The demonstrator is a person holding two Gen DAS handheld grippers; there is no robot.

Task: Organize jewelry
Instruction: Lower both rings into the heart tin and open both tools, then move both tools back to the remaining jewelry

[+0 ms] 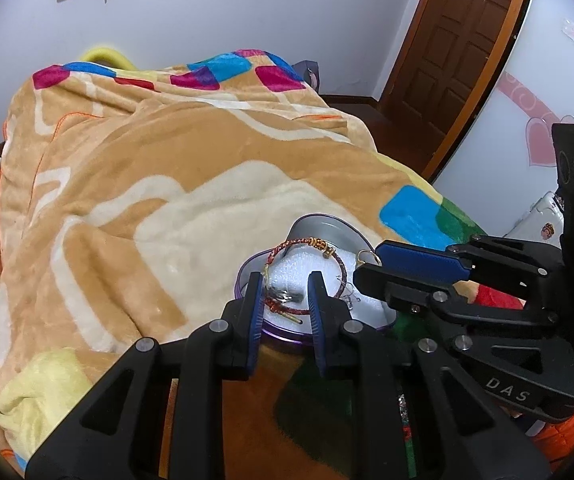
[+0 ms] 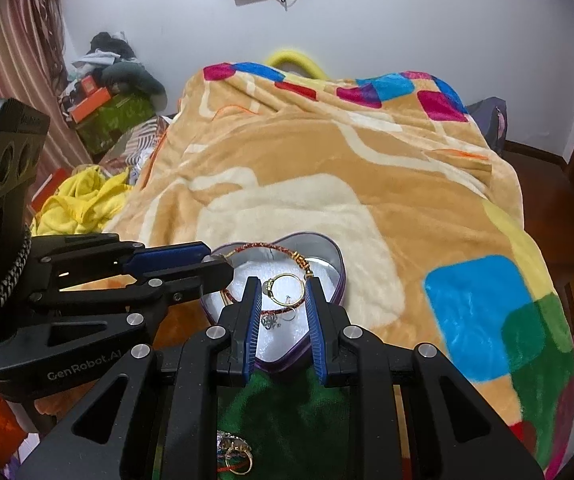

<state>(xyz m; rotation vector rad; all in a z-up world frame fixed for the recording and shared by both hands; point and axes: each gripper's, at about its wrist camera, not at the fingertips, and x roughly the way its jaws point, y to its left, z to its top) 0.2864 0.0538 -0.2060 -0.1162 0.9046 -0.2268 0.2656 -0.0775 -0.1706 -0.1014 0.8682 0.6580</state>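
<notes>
The heart-shaped tin (image 2: 329, 250) sits on the fleece blanket (image 2: 327, 160), with a red braided bracelet (image 1: 307, 245) and a gold ring (image 2: 285, 282) inside. Both are light and slippery — pinch the thin, bendy cord. The left gripper (image 1: 285, 286) and right gripper (image 2: 281, 292) hold nothing — jaws slightly apart.

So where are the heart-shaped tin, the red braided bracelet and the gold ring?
heart-shaped tin (image 2: 337, 254): right wrist view, on its upper right wall.
red braided bracelet (image 1: 293, 243): left wrist view, on the cord's upper arc.
gold ring (image 2: 285, 276): right wrist view, on the band's top edge.
</notes>
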